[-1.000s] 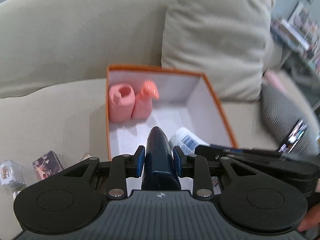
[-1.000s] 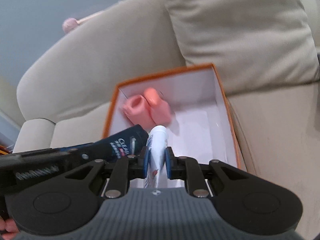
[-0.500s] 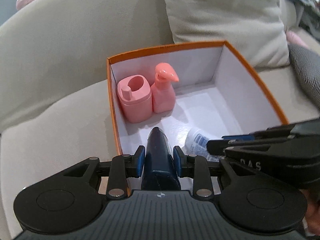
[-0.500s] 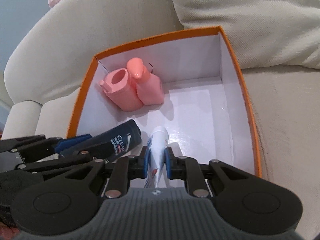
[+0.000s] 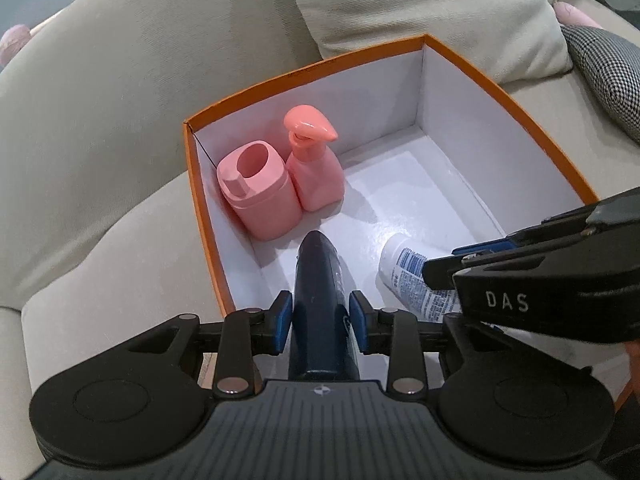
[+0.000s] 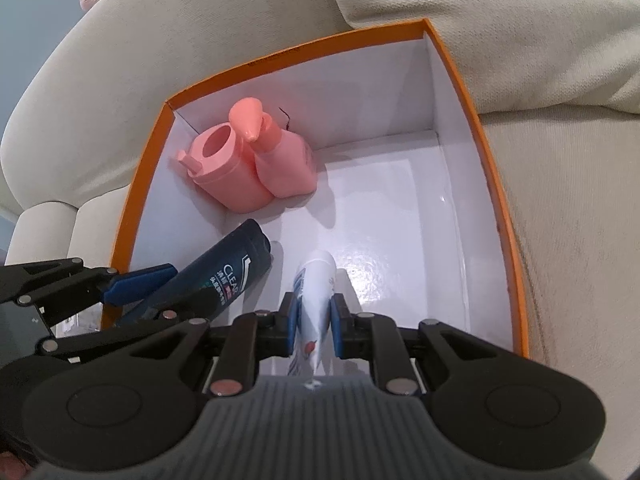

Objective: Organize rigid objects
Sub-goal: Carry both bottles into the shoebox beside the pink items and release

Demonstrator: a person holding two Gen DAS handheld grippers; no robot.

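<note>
An orange box with a white inside sits on the sofa seat. A pink holder and a pink pump bottle stand in its far left corner. My left gripper has a dark blue bottle between its pads, which still touch it while the jaws are opening. The bottle's tip points down into the box. My right gripper is shut on a white tube, which also reaches down to the box floor beside the dark blue bottle.
A beige cushion leans on the sofa back behind the box. A checkered fabric piece lies to the right. Bare sofa seat spreads left of the box. The box floor to the right is bare.
Both grippers have sunk towards the box with the bottle and the tube, whose tips now sit inside it. The left wrist view has rolled and steadied.
</note>
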